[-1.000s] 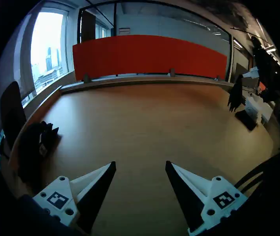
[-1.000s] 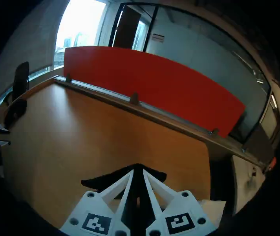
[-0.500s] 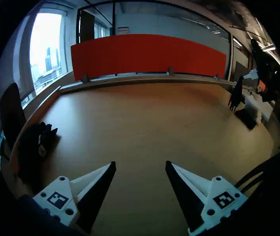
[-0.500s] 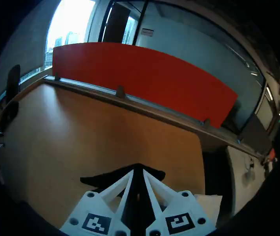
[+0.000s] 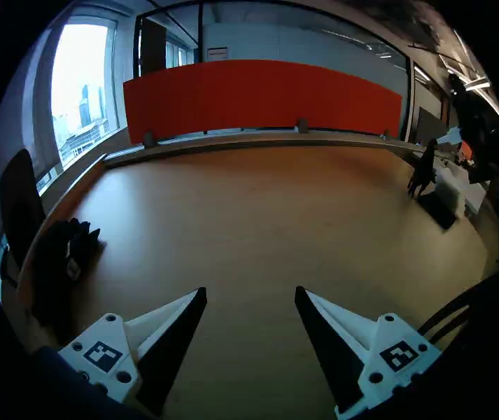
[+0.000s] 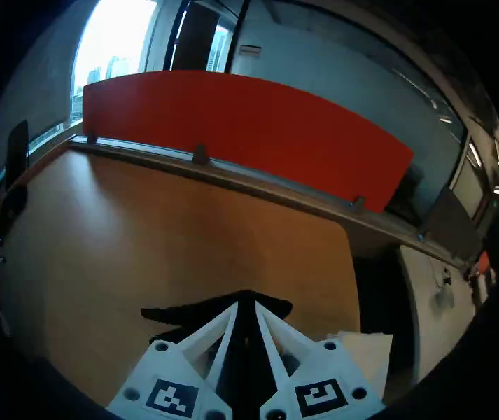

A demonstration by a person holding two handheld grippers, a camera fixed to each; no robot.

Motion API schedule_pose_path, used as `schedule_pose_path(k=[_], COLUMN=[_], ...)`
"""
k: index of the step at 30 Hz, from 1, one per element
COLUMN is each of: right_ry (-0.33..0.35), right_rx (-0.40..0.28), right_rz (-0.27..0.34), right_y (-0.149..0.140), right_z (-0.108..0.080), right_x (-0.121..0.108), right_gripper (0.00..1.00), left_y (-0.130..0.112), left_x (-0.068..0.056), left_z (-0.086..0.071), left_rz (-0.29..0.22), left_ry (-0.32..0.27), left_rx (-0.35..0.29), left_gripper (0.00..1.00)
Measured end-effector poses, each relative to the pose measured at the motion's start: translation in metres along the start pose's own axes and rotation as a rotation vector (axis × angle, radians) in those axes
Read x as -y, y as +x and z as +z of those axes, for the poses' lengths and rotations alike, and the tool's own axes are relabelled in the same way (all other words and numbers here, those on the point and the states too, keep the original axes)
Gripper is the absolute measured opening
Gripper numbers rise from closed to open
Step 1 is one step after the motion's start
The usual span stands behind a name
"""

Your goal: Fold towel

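Towel [image 6: 214,311] seems to be the dark, flat piece of cloth fanning out to either side just past the tips of the right gripper [image 6: 247,302]. Those two fingers are pressed almost together with only a thin dark slit between them, apparently pinching one edge or corner of it (how much cloth hangs below the tips is hidden). A pale sheet [image 6: 364,353] lies just outside the right-hand finger, and I cannot tell whether it is cloth or paper. The left gripper [image 5: 249,289] stands wide apart and holds nothing, with bare wooden tabletop [image 5: 249,210] between and ahead of its fingers. A dark object [image 5: 67,245] sits well off beyond its left finger, and a red divider [image 5: 263,94] runs far ahead of the tips. The cloth looks thin, light and limp, so it should drape and sag from a single pinch and offer no stiffness to push against. A hold at one corner alone would probably let it twist. The free gripper would do best, I judge, to take a neighbouring corner right at the hem, so the edge can be drawn taut before any fold.
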State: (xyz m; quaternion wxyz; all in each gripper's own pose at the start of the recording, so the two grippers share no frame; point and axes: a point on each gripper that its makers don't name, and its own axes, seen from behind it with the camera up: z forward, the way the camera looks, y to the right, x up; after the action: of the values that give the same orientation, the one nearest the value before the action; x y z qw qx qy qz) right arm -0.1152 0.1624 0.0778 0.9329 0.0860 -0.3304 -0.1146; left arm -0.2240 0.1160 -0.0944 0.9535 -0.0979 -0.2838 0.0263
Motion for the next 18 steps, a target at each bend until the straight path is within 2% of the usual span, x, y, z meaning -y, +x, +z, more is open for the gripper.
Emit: schedule_pose_path(k=[9, 18], right_ry=[-0.011, -0.03], right_rx=[0.013, 0.052], right_rz=[0.035, 0.059], right_y=[-0.023, -0.06], right_z=[-0.016, -0.03], right_x=[-0.011, -0.023], right_gripper=[0.01, 0.01], left_y=[0.004, 0.005], left_x=[-0.006, -0.008], left_z=[0.001, -0.001], left_rz=[0.011, 0.018], left_ry=[-0.013, -0.019], left_rx=[-0.001, 0.0], left_gripper=[0.94, 0.94])
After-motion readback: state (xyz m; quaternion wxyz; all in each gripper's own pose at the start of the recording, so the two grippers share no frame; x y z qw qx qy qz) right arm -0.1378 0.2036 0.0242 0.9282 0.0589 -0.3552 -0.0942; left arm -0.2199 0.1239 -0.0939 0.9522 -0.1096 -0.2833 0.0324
